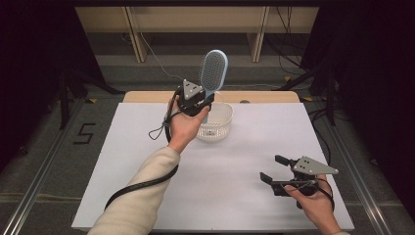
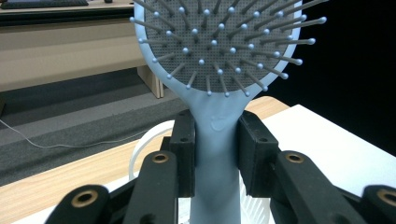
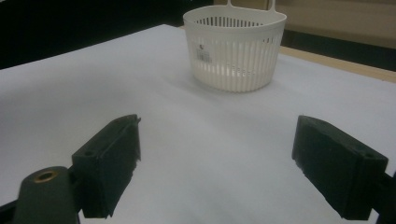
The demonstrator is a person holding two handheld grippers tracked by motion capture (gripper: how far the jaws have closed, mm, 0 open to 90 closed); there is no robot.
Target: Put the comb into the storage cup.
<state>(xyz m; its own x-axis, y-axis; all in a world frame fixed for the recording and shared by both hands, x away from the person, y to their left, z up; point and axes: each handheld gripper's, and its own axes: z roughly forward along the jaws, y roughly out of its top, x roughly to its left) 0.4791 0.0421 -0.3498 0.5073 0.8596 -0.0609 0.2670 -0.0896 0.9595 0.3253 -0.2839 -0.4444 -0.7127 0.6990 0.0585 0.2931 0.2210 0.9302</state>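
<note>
Just below hairbrush [image 1: 214,71]: white basket [image 1: 221,128].

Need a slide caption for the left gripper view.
Left gripper clamps the blue hairbrush upright by its handle, bristles facing the camera, above the white basket.

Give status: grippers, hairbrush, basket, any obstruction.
Left gripper shut on blue hairbrush handle, held upright above white basket. Right gripper open, nothing between its jaws, low over the table. Nothing blocking the basket.
</note>
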